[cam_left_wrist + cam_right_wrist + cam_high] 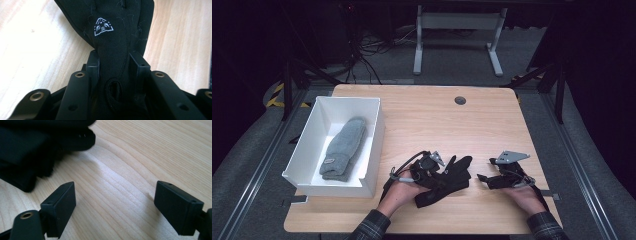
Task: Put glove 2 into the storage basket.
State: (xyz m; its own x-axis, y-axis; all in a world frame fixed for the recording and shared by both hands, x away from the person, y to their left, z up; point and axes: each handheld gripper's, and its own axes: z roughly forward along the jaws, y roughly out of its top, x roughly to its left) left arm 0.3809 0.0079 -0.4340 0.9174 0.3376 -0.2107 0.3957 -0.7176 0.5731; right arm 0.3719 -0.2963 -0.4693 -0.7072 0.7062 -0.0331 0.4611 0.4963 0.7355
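A black glove (458, 172) with a small white triangular logo (103, 27) lies on the wooden table near its front edge. My left gripper (440, 173) is shut on the glove's cuff end. In the left gripper view the dark fabric (117, 32) is bunched between the two jaws and runs away from the camera. To its right, my right gripper (487, 169) stands open just over the bare wood, nothing between its fingers (62, 202). In the right gripper view the glove (30, 150) lies off to the upper left, apart from the jaws.
A white open box (377, 135) stands at the table's left with a grey knitted mitten (343, 147) lying inside. A round cable grommet (460, 100) sits near the far edge. Bare wood stretches across the middle and the right of the table.
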